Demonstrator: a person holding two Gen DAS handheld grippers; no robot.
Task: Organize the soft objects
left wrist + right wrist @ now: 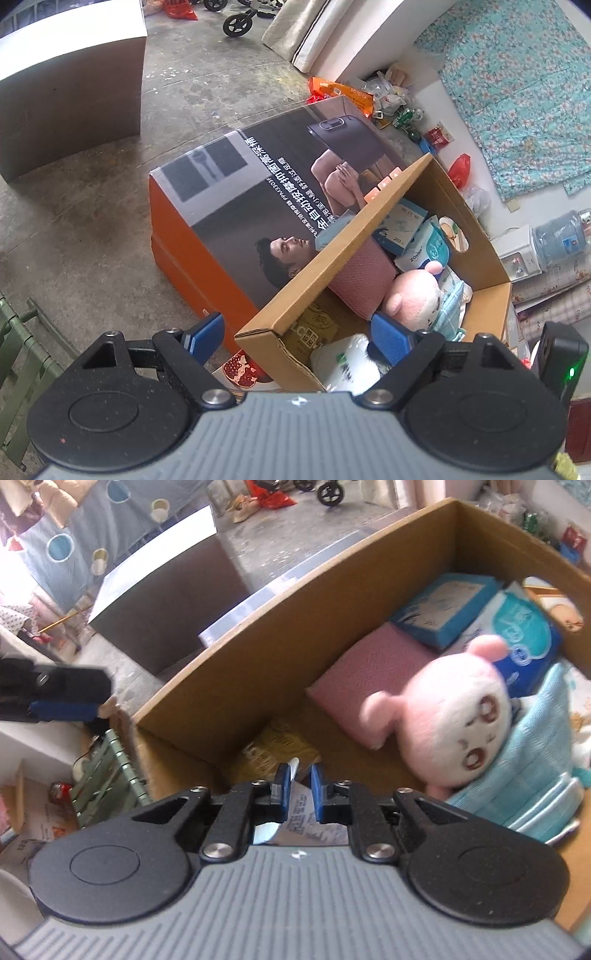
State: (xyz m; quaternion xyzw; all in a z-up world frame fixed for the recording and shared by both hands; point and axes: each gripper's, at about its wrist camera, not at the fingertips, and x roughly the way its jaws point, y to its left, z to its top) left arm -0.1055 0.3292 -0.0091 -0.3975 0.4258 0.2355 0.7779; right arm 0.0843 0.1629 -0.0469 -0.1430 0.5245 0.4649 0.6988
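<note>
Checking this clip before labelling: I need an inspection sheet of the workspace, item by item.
Surface: bare concrete floor; the cardboard box stands on it beside an orange carton.
Job's things: in the box, a pink plush toy, pink cushion, light blue knit cloth, blue tissue pack, blue flat box, yellow packet.
Clutter: bags and wrappers by the wall; water jug.
Grippers: left tongs open, empty, astride the box's corner; right tongs shut on a white plastic pack.
Cables: nothing seen.
Surroundings: floral fabric, grey cabinet, wheeled cart.
</note>
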